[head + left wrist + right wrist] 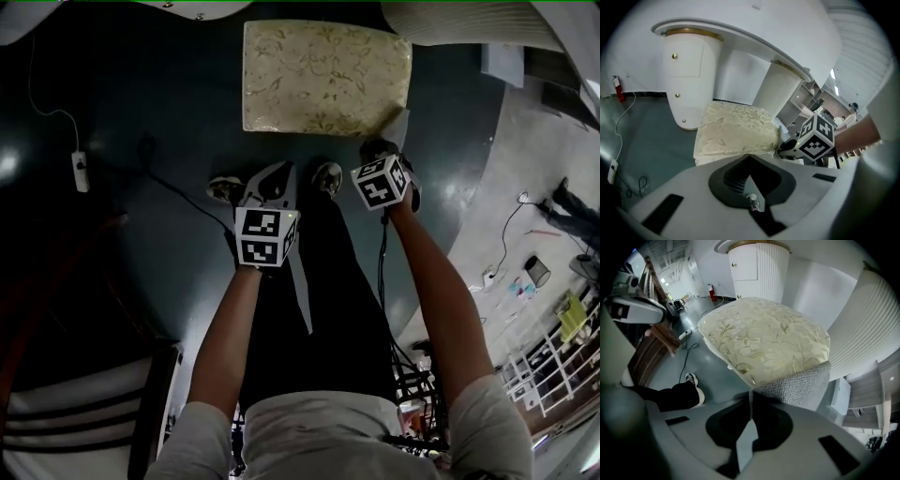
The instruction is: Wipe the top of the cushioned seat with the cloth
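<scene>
The right gripper pinches the grey cloth just beside the cushioned seat; the left gripper is clenched on nothing.

The floor is seen steeply from the head; the cushioned seat is faced low by both gripper views, closer on the right, and shared by all.
</scene>
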`<action>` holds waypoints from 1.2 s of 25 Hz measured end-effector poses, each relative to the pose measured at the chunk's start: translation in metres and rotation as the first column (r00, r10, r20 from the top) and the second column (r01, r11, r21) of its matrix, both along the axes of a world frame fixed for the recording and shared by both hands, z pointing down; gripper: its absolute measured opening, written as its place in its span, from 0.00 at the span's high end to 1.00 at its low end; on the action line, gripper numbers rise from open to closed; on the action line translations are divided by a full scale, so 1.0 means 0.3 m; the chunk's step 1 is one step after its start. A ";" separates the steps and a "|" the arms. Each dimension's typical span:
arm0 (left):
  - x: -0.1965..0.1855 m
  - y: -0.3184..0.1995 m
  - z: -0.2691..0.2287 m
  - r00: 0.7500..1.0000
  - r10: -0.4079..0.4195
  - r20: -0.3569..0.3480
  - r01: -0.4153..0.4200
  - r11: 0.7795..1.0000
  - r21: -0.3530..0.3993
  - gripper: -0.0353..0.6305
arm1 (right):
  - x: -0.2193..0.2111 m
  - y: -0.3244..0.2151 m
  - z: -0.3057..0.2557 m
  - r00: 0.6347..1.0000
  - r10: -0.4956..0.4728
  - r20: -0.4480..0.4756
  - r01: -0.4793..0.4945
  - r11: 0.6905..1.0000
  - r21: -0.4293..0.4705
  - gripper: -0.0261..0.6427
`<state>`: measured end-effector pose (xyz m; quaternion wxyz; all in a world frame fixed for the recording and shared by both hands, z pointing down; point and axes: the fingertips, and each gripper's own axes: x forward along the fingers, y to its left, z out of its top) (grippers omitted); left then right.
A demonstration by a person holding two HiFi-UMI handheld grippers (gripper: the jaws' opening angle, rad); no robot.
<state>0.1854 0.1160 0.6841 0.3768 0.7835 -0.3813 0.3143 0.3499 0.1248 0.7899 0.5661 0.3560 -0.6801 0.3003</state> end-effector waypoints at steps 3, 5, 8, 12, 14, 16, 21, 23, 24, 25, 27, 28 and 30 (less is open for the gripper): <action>-0.076 -0.003 0.006 0.998 -0.062 -0.008 0.062 0.998 -0.006 0.92 | -0.043 -0.012 -0.010 0.999 0.035 0.015 -0.035 0.999 -0.008 0.94; -0.116 -0.006 0.008 0.996 -0.089 -0.013 0.089 0.996 -0.007 0.93 | -0.070 -0.021 -0.011 0.998 0.060 0.033 -0.060 0.998 -0.014 0.94; -0.161 -0.006 0.009 0.995 -0.103 -0.015 0.103 0.995 -0.004 0.93 | -0.103 -0.024 -0.010 0.997 0.071 0.039 -0.071 0.997 -0.016 0.94; -0.227 -0.012 0.007 0.989 -0.148 -0.017 0.148 0.989 -0.006 0.93 | -0.182 -0.039 -0.014 0.999 0.023 0.049 -0.023 1.000 -0.010 0.94; -0.250 -0.015 0.005 0.986 -0.167 -0.025 0.167 0.986 -0.006 0.93 | -0.218 -0.046 -0.018 0.998 0.031 0.061 -0.030 0.999 -0.018 0.94; -0.268 -0.016 0.005 0.983 -0.180 -0.032 0.180 0.984 -0.008 0.92 | -0.249 -0.052 -0.020 0.997 0.041 0.071 -0.039 0.999 -0.025 0.94; -0.332 -0.014 0.004 0.978 -0.207 -0.038 0.207 0.978 -0.011 0.92 | -0.330 -0.061 -0.029 0.997 0.003 0.074 -0.001 1.000 -0.027 0.94; -0.363 -0.016 0.006 0.975 -0.220 -0.039 0.220 0.975 -0.011 0.93 | -0.363 -0.069 -0.030 0.997 -0.006 0.077 0.008 1.000 -0.027 0.94; -0.378 -0.016 0.007 0.974 -0.225 -0.038 0.225 0.974 -0.011 0.92 | -0.379 -0.072 -0.031 0.997 -0.008 0.079 0.010 1.000 -0.027 0.94; -0.394 -0.016 0.007 0.972 -0.230 -0.036 0.230 0.973 -0.011 0.93 | -0.395 -0.075 -0.031 0.997 -0.010 0.081 0.013 1.000 -0.028 0.94; -0.425 -0.019 0.005 0.970 -0.241 -0.035 0.241 0.971 -0.010 0.92 | -0.429 -0.079 -0.032 0.996 -0.016 0.085 0.019 0.999 -0.030 0.94; -0.440 -0.021 0.003 0.969 -0.246 -0.035 0.246 0.969 -0.009 0.92 | -0.445 -0.081 -0.033 0.996 -0.020 0.086 0.023 0.999 -0.031 0.94; -0.469 -0.024 -0.001 0.967 -0.254 -0.037 0.253 0.967 -0.008 0.93 | -0.480 -0.086 -0.037 0.996 -0.030 0.089 0.033 0.999 -0.030 0.94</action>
